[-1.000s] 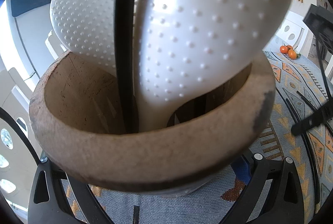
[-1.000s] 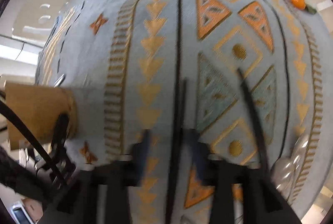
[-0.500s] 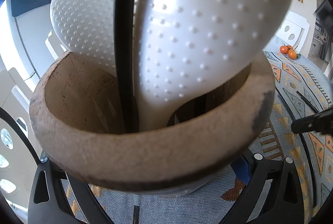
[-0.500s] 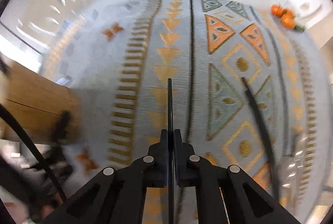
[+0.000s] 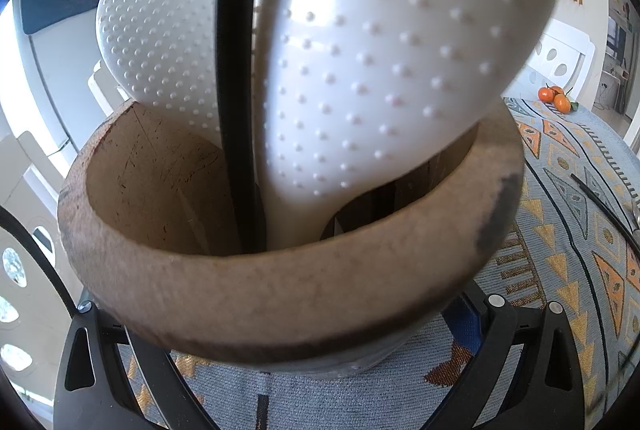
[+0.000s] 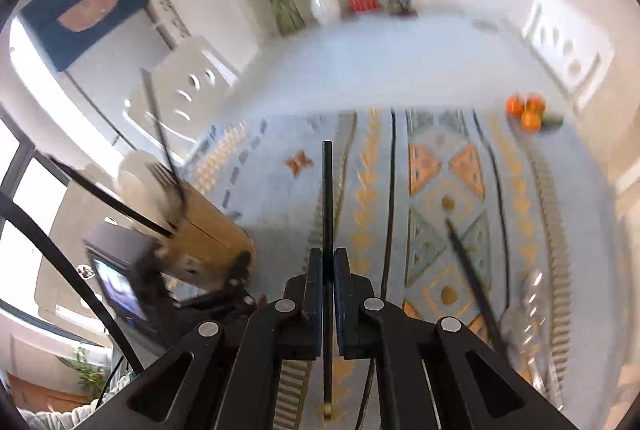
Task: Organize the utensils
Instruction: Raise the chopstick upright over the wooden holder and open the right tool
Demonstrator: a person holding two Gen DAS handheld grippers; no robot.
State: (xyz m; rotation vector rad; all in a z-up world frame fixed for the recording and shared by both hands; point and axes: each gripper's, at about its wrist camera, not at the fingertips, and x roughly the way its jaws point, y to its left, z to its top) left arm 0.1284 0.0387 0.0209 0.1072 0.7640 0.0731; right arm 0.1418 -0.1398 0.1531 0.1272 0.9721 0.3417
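The right gripper (image 6: 328, 272) has its fingers pinching a thin black chopstick (image 6: 327, 198); the jaws have just been closing onto it. The stick is straight and matte, extending ahead of and behind the fingertips. A second black chopstick (image 6: 472, 270) lies on the patterned table (image 6: 400, 166), right of the fingers. The left gripper (image 5: 280, 350) has its fingers spread around the wooden holder (image 5: 280, 290), which contains two white dotted paddles (image 5: 380, 50) and a black stick.
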